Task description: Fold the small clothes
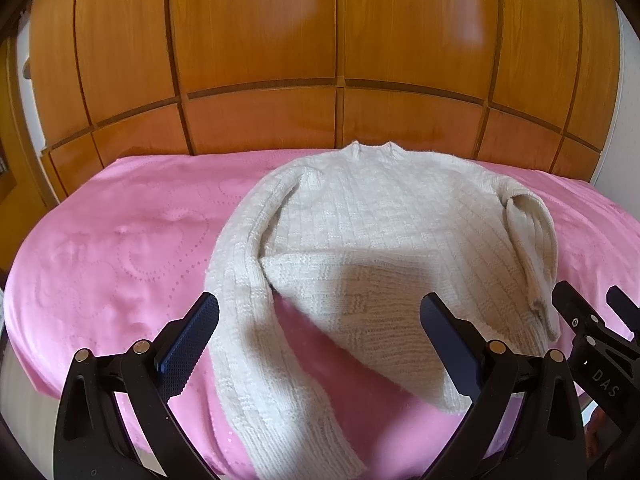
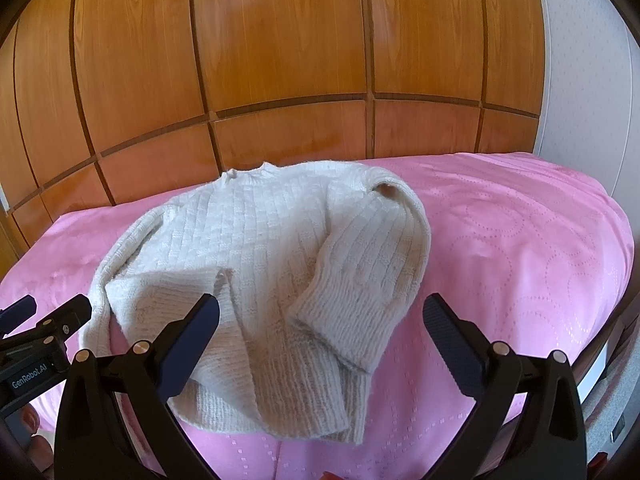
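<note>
- A cream knitted sweater (image 1: 360, 232) lay on a pink bedspread (image 1: 120, 248), its collar toward the wooden wardrobe (image 1: 256, 40) behind the bed and its hem toward the cameras.
- The left gripper (image 1: 320, 320) hung over the near edge of the bed with its jaws spread wide and nothing between the pads.
- Seen from the left wrist, the lower left corner of the sweater's body and the inner edge of one long sleeve (image 1: 248, 320) lay in the gap between those jaws; that sleeve ran down toward the camera just beside the left-hand finger. Whether the pads touched the knit could not be told.
- The right gripper (image 2: 320, 316) also had its jaws spread apart, holding nothing.
- From the right wrist, the other sleeve (image 2: 360, 280) lay folded across the front of the sweater, its ribbed cuff (image 2: 340, 320) sitting between the two fingers and the hem below it.
- The left-hand finger of the right gripper overlapped the sweater's lower body in the view; the right-hand finger stood over bare pink cloth, apart from the knit.
- Each gripper showed at the edge of the other's view, side by side.
</note>
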Demonstrator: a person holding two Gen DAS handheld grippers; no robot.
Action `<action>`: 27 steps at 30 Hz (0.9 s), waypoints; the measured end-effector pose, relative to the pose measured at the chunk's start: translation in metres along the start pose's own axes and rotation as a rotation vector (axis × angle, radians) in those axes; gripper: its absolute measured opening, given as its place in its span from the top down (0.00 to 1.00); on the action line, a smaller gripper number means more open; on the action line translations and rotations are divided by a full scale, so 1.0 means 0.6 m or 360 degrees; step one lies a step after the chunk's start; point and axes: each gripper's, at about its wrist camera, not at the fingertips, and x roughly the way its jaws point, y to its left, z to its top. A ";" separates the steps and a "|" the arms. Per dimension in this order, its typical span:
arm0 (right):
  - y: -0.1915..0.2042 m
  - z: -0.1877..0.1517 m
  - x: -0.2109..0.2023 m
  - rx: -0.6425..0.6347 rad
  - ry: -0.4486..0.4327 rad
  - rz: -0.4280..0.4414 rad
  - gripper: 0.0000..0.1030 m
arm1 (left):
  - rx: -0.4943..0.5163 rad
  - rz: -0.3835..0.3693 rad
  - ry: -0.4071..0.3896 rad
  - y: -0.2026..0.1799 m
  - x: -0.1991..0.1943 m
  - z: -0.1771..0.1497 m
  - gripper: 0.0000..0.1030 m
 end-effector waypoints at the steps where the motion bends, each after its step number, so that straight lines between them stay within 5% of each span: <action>1: 0.000 -0.001 0.000 0.0000 0.0001 -0.0001 0.02 | -0.0002 0.0000 -0.0002 0.000 0.000 0.000 0.03; 27: 0.000 0.003 0.006 -0.0007 0.0028 -0.0016 0.02 | -0.0012 -0.0041 0.0035 0.003 0.008 -0.001 0.03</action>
